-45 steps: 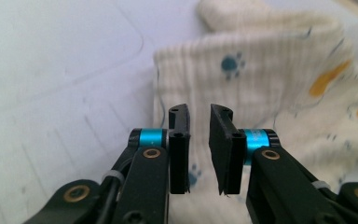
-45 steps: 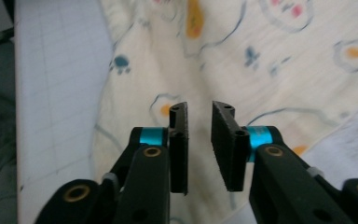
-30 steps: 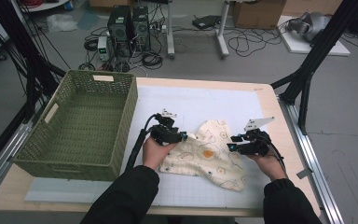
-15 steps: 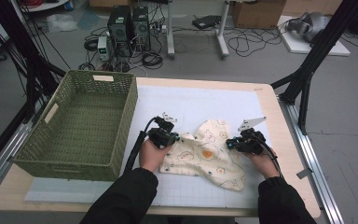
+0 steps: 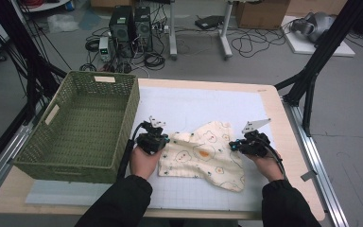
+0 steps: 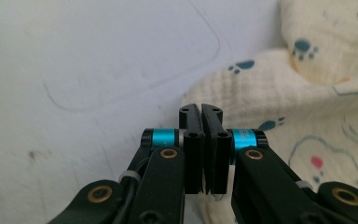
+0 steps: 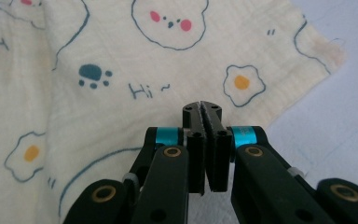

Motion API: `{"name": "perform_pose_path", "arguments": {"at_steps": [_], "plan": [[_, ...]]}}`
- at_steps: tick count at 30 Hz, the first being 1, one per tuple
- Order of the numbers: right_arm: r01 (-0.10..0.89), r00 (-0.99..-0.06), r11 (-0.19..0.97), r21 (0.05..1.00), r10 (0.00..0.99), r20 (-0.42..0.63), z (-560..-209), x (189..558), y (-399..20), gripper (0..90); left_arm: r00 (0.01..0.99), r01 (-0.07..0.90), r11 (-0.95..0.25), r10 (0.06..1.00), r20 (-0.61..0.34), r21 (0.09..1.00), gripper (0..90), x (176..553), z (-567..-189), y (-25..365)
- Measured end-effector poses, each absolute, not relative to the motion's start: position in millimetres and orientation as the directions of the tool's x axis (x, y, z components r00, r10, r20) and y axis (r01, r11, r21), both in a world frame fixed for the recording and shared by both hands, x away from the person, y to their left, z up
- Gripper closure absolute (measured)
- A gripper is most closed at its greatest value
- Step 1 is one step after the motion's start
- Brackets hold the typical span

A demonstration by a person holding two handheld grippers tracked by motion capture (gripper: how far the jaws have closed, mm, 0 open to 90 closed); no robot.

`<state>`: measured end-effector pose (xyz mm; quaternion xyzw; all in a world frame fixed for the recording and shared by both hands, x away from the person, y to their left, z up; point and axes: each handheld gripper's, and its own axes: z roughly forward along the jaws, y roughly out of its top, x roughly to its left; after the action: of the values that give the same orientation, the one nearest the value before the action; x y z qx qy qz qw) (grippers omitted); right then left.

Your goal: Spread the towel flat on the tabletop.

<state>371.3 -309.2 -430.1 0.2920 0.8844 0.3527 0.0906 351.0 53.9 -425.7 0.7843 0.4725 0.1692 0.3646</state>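
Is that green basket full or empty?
Empty. The high view looks straight into the green woven basket and shows only its bare woven floor; the printed cloth lies outside it on the table.

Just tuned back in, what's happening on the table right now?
A person holds a claw in each hand over a cream printed cloth that lies crumpled on the white mat. The left claw is at the cloth's left edge and the right claw at its right edge. Both have just closed; whether fabric is pinched between the jaws is hard to tell. The green woven basket sits to the left, with nothing visible inside.
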Motion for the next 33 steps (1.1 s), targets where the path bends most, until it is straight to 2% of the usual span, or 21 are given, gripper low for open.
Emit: {"name": "perform_pose_path", "arguments": {"at_steps": [4, 7, 11, 15, 19, 20, 21, 25, 26, 29, 31, 33], "plan": [[0.471, -0.828, 0.618, 0.63, 0.556, 0.074, -433.2, 365.7, -310.4, 88.8, 0.531, 0.651, -0.302, 0.836, -0.134, 0.697, 86.9, 344.7, -434.6, 53.8], [0.467, -0.84, 0.631, 0.619, 0.535, 0.088, -429.5, 360.1, -310.6, 88.8, 0.54, 0.639, -0.292, 0.829, -0.145, 0.712, 85.9, 342.0, -431.9, 55.1], [0.454, -0.847, 0.631, 0.629, 0.526, 0.083, -423.2, 357.0, -312.0, 88.4, 0.546, 0.623, -0.252, 0.818, -0.182, 0.74, 76.1, 343.0, -419.8, 58.3], [0.452, -0.836, 0.592, 0.668, 0.541, 0.087, -414.2, 362.0, -314.1, 81.6, 0.584, 0.581, -0.239, 0.788, -0.194, 0.778, 70.4, 347.5, -399.2, 52.3], [0.453, -0.825, 0.56, 0.694, 0.558, 0.089, -408.0, 368.3, -313.5, 75.2, 0.599, 0.552, -0.241, 0.781, -0.178, 0.799, 68.5, 353.5, -391.4, 46.5], [0.458, -0.812, 0.547, 0.701, 0.579, 0.078, -408.6, 373.4, -312.4, 70.0, 0.596, 0.542, -0.235, 0.784, -0.172, 0.807, 67.8, 360.4, -390.0, 41.1], [0.458, -0.812, 0.547, 0.701, 0.579, 0.078, -408.6, 373.4, -312.4, 70.0, 0.596, 0.542, -0.235, 0.784, -0.172, 0.807, 67.4, 360.4, -390.0, 41.1], [0.469, -0.795, 0.538, 0.7, 0.602, 0.07, -415.1, 383.3, -310.4, 67.0, 0.592, 0.576, -0.229, 0.779, -0.207, 0.785, 65.0, 378.4, -400.9, 32.4], [0.485, -0.78, 0.536, 0.691, 0.622, 0.064, -419.6, 388.1, -311.1, 63.7, 0.594, 0.598, -0.232, 0.771, -0.229, 0.767, 63.6, 386.2, -409.2, 28.5], [0.51, -0.762, 0.531, 0.677, 0.644, 0.069, -426.8, 394.8, -314.4, 61.0, 0.581, 0.625, -0.247, 0.781, -0.23, 0.74, 59.9, 392.0, -418.1, 24.5], [0.518, -0.755, 0.533, 0.669, 0.652, 0.065, -429.4, 396.8, -315.2, 60.8, 0.578, 0.638, -0.264, 0.785, -0.224, 0.723, 60.0, 395.0, -425.4, 21.2], [0.525, -0.753, 0.541, 0.657, 0.655, 0.064, -435.3, 400.3, -313.2, 61.7, 0.586, 0.642, -0.295, 0.784, -0.206, 0.708, 70.1, 395.6, -430.9, 17.0]]}}
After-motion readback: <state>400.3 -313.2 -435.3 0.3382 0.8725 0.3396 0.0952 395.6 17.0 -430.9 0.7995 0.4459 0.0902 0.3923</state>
